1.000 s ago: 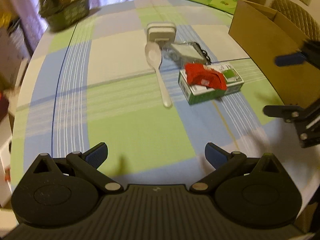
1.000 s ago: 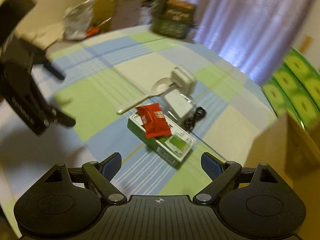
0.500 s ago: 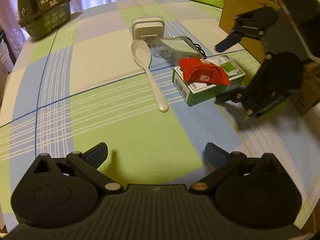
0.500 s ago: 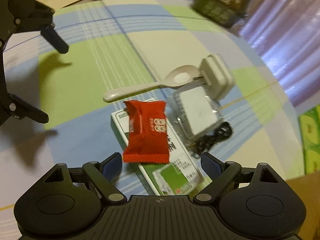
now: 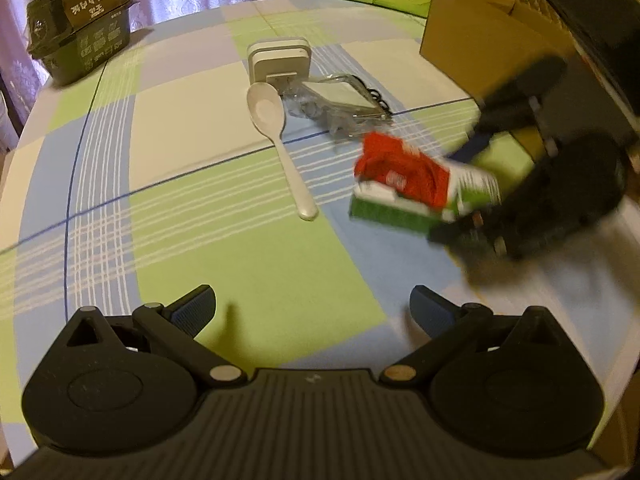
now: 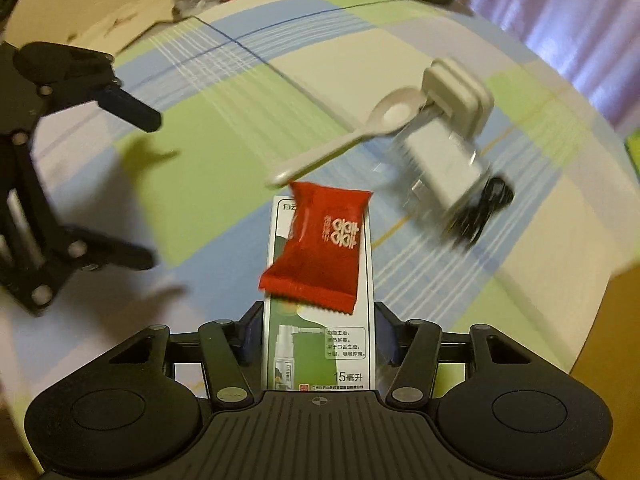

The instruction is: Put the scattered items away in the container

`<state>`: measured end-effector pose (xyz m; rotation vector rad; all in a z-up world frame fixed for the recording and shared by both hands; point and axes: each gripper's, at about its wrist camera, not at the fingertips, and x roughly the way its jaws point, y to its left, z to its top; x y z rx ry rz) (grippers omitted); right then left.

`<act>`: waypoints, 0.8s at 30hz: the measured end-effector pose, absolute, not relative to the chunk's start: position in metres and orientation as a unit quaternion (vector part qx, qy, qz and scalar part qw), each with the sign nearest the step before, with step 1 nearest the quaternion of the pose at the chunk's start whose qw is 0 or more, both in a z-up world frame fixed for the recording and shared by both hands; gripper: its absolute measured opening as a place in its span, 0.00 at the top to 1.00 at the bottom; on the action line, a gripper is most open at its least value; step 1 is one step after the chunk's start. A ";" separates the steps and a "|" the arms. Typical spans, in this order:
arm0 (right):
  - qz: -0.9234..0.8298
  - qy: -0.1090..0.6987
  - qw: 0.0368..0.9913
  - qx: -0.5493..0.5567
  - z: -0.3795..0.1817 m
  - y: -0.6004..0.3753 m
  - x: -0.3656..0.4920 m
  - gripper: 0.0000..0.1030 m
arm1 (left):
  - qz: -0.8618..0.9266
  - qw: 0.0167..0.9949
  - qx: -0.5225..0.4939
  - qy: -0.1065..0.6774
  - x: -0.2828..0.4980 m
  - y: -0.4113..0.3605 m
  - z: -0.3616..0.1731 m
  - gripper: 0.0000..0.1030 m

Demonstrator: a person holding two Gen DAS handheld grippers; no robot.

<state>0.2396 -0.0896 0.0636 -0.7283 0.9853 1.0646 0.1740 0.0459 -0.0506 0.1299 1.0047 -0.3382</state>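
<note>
- While the left gripper (image 5: 312,308) hangs low over the green and blue checked tabletop (image 5: 192,216), its jaws stand wide apart with nothing between them.
- The right gripper (image 6: 318,332) reaches in level from the right side of the tabletop, blurred in the left wrist view, its body close behind the green and white box (image 6: 320,344).
- Half a second ago the right gripper's jaws were spread open short of the box; now they have closed in on its two long sides, and the box fills the middle of the right wrist view.
- In the left wrist view the box (image 5: 420,204) looks tilted, its near end possibly raised off the tabletop, though blur makes that uncertain.
- A red sachet (image 6: 320,246) lies on top of the box, overhanging its left edge.
- The white spoon (image 5: 278,136) lies on the tabletop just left of the box, its bowl next to the white adapter (image 5: 279,60).
- A clear packet (image 5: 340,102) with a black cord lies between the adapter and the box.
- The brown cardboard container (image 5: 476,36) stands at the far right of the tabletop, beyond the right gripper.
- A dark noodle tub (image 5: 80,20) sits at the far left edge.
</note>
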 end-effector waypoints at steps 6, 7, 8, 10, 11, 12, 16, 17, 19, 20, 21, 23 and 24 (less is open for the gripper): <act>0.437 0.460 0.726 -0.265 0.067 -0.125 0.170 0.44 | -0.160 0.859 0.044 0.483 0.147 0.045 -0.038 0.02; 0.437 0.459 0.728 -0.261 0.068 -0.129 0.159 0.44 | -0.161 0.859 0.041 0.484 0.143 0.044 -0.036 0.02; 0.439 0.457 0.728 -0.261 0.068 -0.133 0.149 0.44 | -0.163 0.859 0.038 0.485 0.138 0.044 -0.035 0.02; 0.441 0.456 0.725 -0.268 0.069 -0.137 0.138 0.44 | -0.162 0.858 0.034 0.486 0.131 0.043 -0.033 0.02; 0.437 0.458 0.726 -0.268 0.070 -0.137 0.137 0.44 | -0.158 0.859 0.034 0.487 0.129 0.043 -0.032 0.02; 0.432 0.460 0.728 -0.268 0.071 -0.137 0.138 0.44 | -0.153 0.859 0.033 0.487 0.127 0.044 -0.031 0.02; 0.452 0.445 0.720 -0.282 0.077 -0.127 0.129 0.44 | -0.131 0.862 0.021 0.489 0.120 0.050 -0.025 0.02; 0.451 0.440 0.720 -0.291 0.077 -0.125 0.126 0.44 | -0.129 0.863 0.018 0.488 0.118 0.051 -0.023 0.02; 0.419 0.433 0.732 -0.317 0.075 -0.126 0.124 0.44 | -0.130 0.864 0.017 0.487 0.115 0.050 -0.019 0.02; 0.409 0.438 0.737 -0.312 0.075 -0.131 0.126 0.44 | -0.130 0.864 0.018 0.485 0.114 0.049 -0.017 0.02; 0.412 0.449 0.736 -0.296 0.075 -0.137 0.129 0.44 | -0.130 0.864 0.018 0.485 0.113 0.048 -0.016 0.02; 0.417 0.457 0.732 -0.285 0.078 -0.150 0.127 0.44 | -0.133 0.863 0.015 0.487 0.111 0.045 -0.016 0.02; 0.408 0.452 0.736 -0.297 0.079 -0.155 0.125 0.44 | -0.136 0.861 0.017 0.489 0.111 0.043 -0.017 0.02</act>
